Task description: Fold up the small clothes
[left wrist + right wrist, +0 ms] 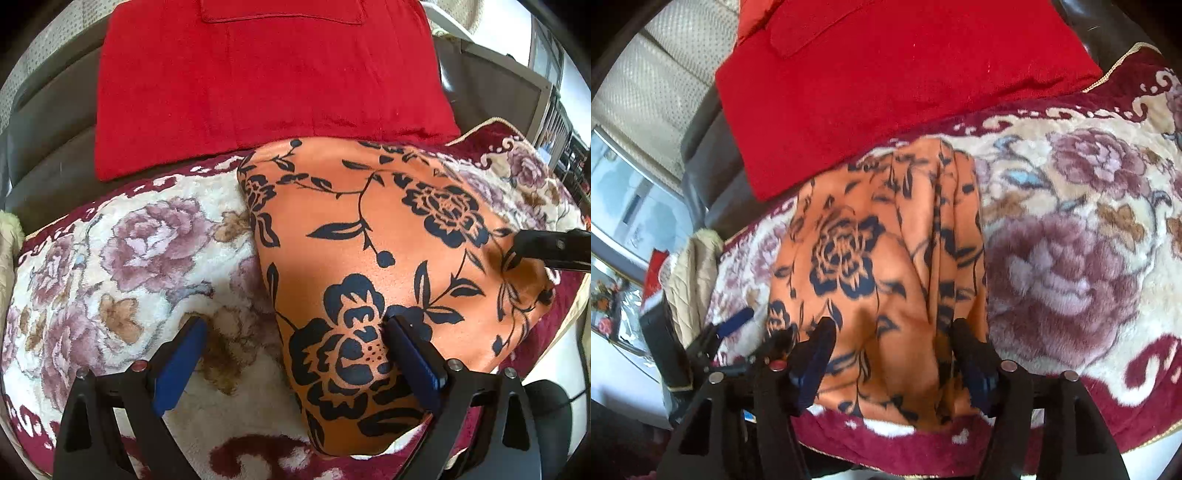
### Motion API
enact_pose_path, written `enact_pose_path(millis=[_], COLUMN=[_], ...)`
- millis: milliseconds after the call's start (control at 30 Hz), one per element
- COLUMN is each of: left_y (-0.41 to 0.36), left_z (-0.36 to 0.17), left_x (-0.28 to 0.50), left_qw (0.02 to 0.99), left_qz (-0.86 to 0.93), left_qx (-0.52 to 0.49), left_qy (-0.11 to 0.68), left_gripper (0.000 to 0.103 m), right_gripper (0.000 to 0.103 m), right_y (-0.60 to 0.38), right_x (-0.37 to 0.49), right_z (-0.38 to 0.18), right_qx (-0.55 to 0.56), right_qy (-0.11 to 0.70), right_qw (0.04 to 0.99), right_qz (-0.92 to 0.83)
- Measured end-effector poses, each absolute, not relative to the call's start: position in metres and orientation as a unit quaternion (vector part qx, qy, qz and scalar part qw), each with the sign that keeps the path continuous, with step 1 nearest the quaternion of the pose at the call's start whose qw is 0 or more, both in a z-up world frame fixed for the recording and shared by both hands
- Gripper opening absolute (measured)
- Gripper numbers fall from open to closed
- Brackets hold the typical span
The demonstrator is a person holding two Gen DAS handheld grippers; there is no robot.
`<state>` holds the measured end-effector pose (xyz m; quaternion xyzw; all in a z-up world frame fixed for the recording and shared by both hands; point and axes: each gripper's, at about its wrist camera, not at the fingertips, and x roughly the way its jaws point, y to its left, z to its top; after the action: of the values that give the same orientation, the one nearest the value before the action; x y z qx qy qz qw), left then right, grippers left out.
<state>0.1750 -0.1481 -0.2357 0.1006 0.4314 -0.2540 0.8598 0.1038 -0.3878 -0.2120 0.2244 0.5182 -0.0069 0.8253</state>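
Both the left gripper (295, 334) and the right gripper (892, 332) angle steeply downward, jaws spread apart.

Smooth, matt orange floral cloth (369, 229) at centre frame lies on a plush, fuzzy blanket (147, 258); upper frame, a red cloth (266, 81) looks softly napped.

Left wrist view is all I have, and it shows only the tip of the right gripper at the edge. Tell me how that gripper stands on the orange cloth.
Observer: The right gripper stands open, with the orange cloth lying between its fingers.
Operator: Describe the cloth on that side.
Observer: Next to one finger, the cloth is bunched into several lengthwise folds.
Operator: Report anything else my view misses.
Observer: A beige quilted cloth sits just beyond the edge of the floral blanket, on the far side from those folds.
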Motion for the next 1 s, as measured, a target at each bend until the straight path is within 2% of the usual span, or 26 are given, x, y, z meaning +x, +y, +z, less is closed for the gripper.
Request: enact_pose_path(millis=[267,567,633,1000], left_y=[-0.133,-0.142,-0.148,-0.171], left_z=[-0.223,-0.253,-0.26,-0.273], left_x=[0.192,0.227,0.232,0.238], left_qw=[0.847,0.77,0.748,0.737], left_qz=[-0.303,-0.355,-0.372,-0.381], left_qx=[0.015,-0.06,-0.078,-0.091], left_qy=[0.436,0.527,0.545,0.55], left_gripper=[0.097,0.097,0.097,0.097], right_gripper=[0.071,0.074,0.078,0.081], right_y=[-0.415,-0.451,-0.455,-0.444], right_x=[0.128,0.14,0.143,0.162], right_z=[-0.223,-0.241,-0.248,-0.277], right_qx=[0.275,0.339,0.348,0.379], right_qy=[0.507,0.489,0.491,0.494], right_qw=[0.817,0.804,0.798,0.779], right_qz=[0.008,0.019,0.026,0.077])
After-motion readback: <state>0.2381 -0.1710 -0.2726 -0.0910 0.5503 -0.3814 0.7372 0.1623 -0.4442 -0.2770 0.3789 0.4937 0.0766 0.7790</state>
